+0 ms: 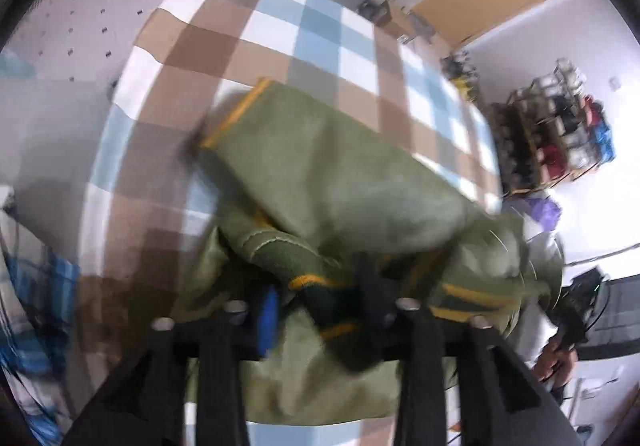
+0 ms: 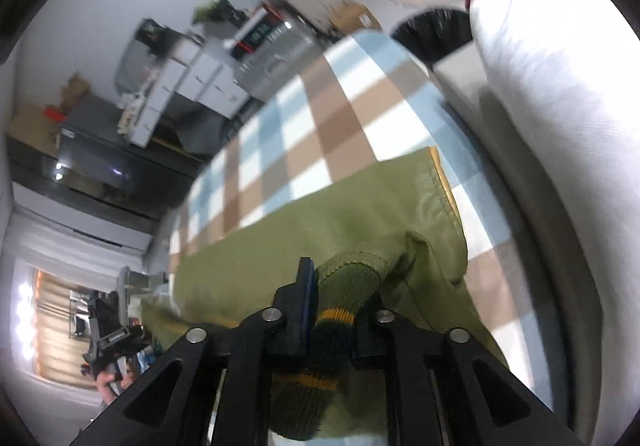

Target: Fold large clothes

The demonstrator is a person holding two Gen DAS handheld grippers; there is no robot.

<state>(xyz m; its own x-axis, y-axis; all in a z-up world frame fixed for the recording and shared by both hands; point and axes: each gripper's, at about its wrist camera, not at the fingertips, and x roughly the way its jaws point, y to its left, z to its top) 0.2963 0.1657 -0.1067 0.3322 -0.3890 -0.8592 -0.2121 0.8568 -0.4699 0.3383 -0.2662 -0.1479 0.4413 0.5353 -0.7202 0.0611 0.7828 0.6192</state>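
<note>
Checkered bedspread (image 2: 320, 117) under olive jacket (image 2: 320, 205); both claws grip cuffs.

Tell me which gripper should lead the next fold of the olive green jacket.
Right, probably. The right gripper is shut on the dark knitted cuff with yellow stripes, the olive green jacket lying flat ahead. The left gripper faces bunched, blurred fabric; its grip is unclear.

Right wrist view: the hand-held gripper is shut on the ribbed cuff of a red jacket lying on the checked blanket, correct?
Not quite. The jacket is olive green, not red, as the right wrist view shows. The rest holds: the right hand-held gripper is shut on its ribbed cuff, dark green with a yellow stripe, and the jacket lies on the checked blanket.
</note>
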